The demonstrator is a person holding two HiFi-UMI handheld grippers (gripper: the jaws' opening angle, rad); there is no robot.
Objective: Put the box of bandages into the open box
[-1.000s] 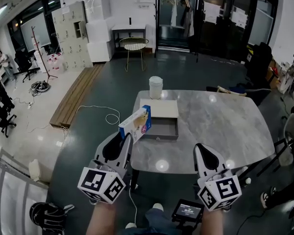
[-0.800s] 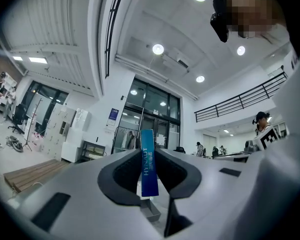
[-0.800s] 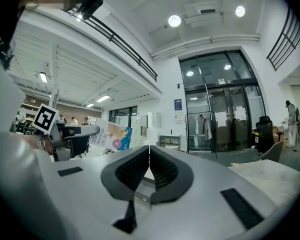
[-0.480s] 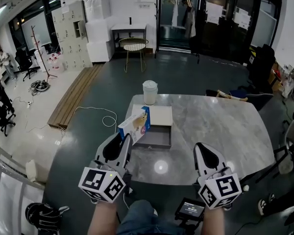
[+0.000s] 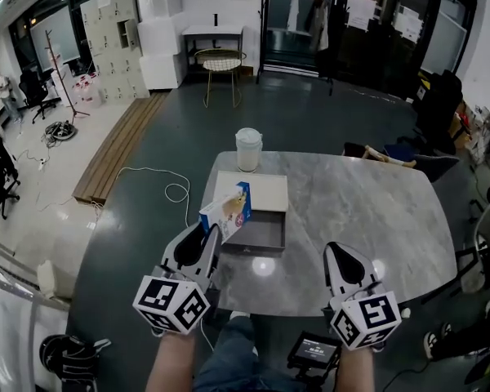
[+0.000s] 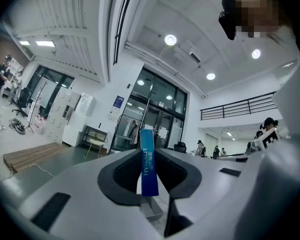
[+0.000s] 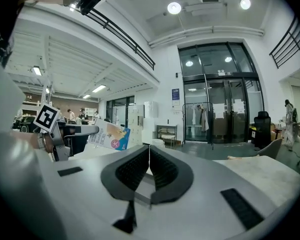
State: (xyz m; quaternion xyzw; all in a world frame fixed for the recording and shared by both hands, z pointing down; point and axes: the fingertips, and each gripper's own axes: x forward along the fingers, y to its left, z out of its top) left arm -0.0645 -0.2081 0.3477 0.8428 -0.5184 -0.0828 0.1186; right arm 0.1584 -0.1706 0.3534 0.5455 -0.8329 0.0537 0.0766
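The bandage box [image 5: 227, 211], white and blue with a pink spot, is tilted up in the air over the table's near left edge, and my left gripper [image 5: 210, 233] is shut on it. In the left gripper view its blue edge [image 6: 146, 164] stands upright between the pads of the left gripper [image 6: 149, 155]. Just beyond it on the table lies the open grey box [image 5: 260, 233], with its white lid [image 5: 257, 190] behind. My right gripper [image 5: 336, 253] hovers at the table's near edge, shut and empty. The right gripper view shows that gripper [image 7: 149, 151] with its jaws together and the bandage box [image 7: 110, 136] off to the left.
A white lidded cup [image 5: 247, 149] stands at the far left of the grey marble table [image 5: 367, 219]. A white cable [image 5: 159, 182] trails on the dark floor to the left. Chairs [image 5: 392, 153] stand at the table's far right, and a clothes rack [image 5: 298, 23] is further back.
The left gripper still holds the bandage box. In the head view the table and the open box have drawn slightly nearer and lower, so the bandage box now overlaps the open box's left corner.
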